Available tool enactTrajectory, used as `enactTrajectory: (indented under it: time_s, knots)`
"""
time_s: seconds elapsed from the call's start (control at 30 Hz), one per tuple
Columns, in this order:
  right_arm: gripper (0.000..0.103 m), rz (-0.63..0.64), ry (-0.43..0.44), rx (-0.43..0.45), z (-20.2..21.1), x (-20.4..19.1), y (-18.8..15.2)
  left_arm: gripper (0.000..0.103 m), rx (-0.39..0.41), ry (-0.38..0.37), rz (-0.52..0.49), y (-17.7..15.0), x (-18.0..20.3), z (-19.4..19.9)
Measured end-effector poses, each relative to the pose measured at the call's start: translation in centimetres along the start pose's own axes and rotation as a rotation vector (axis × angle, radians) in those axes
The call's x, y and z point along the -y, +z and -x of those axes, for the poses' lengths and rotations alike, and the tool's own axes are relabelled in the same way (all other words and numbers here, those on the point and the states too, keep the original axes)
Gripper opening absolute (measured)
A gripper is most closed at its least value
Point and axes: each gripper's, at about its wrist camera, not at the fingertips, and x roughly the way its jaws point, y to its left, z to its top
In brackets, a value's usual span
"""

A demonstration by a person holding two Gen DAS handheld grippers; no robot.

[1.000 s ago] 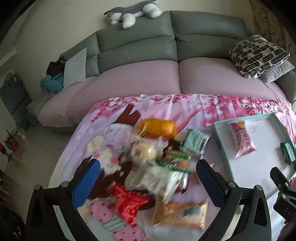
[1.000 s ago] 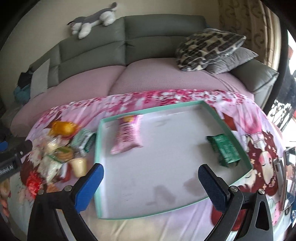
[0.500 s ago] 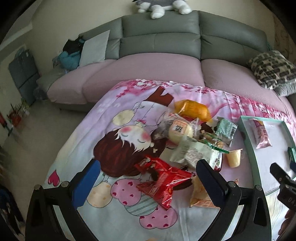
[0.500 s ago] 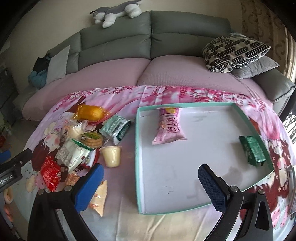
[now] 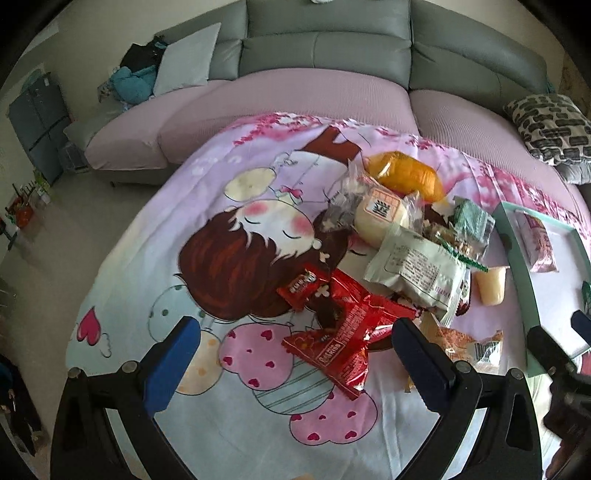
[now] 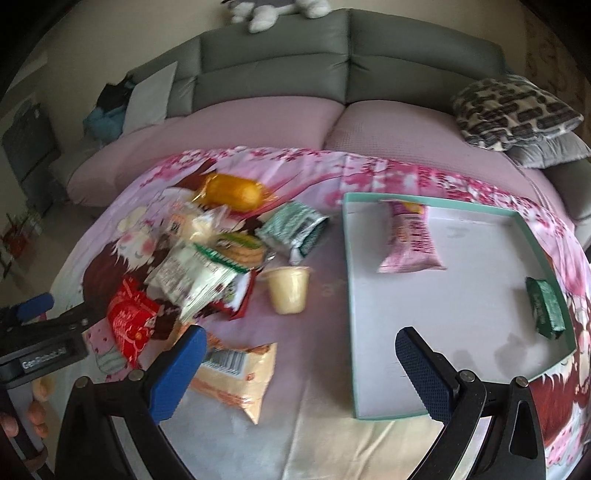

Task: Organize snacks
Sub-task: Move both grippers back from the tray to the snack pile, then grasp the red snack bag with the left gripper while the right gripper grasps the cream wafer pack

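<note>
Both grippers hang over the table with their blue-padded jaws spread wide and nothing between them — the left gripper [image 5: 295, 345] above the red packets, the right gripper [image 6: 297, 350] over the gap between the loose pile and the tray.

Counting the loose snacks on the cloth: two red packets [image 5: 345, 334], one white wrapper with printed text [image 5: 415, 271], one round pale bun in clear wrap [image 5: 382, 216], one orange bread roll in cellophane [image 6: 232, 192], one green-and-white patterned bag [image 6: 293, 225], one pack of biscuits [image 6: 242, 249], one pale yellow pudding cup [image 6: 288, 291] lying beside the pile, and one orange packet with a barcode [image 6: 232, 373] nearest the right gripper. They overlap in a heap to the left of the tray.

The mint-rimmed tray [image 6: 349, 295] holds two things, well apart: one pink snack bag [image 6: 410, 236] at its far edge and one dark green bar [image 6: 546, 314] at its right side.

All of it rests on a pink cartoon tablecloth [image 5: 192, 229] with a brown-haired girl and hearts. Behind stands a grey sofa [image 6: 277, 70] with pink seat covers, one patterned cushion [image 6: 513, 109] — and a plush toy [image 6: 275, 9] on its back.
</note>
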Motion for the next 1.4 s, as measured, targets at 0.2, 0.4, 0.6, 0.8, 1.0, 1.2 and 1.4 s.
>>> enactTrajectory:
  time_s: [0.2,0.4,0.6,0.8,1.0,1.2,1.4]
  knots:
    - [0.103,0.066,0.033,-0.038,-1.4,-2.1,-0.6,0.103,-0.046,-0.014,-0.016,-0.3,0.5,-1.7]
    - [0.103,0.11,0.042,-0.092,-3.2,-3.2,-1.3,0.103,-0.083,-0.017,-0.005,-0.5,0.5,-3.3]
    - [0.103,0.131,0.049,-0.128,-4.4,-3.8,-1.8,0.103,-0.093,-0.033,-0.018,-0.5,0.7,-4.4]
    - [0.103,0.167,0.061,-0.153,-5.4,-4.7,-2.1,0.103,-0.103,-0.057,-0.021,-0.2,0.9,-5.5]
    - [0.103,0.205,0.061,-0.181,-6.4,-5.6,-2.7,0.103,-0.107,-0.039,-0.044,-0.1,1.1,-6.3]
    - [0.103,0.243,0.047,-0.189,-7.2,-6.5,-3.1,0.098,-0.102,-0.048,-0.047,0.0,0.8,-6.6]
    - [0.103,0.257,0.046,-0.167,-7.4,-6.8,-2.9,0.085,-0.095,-0.066,-0.056,0.1,1.1,-6.6]
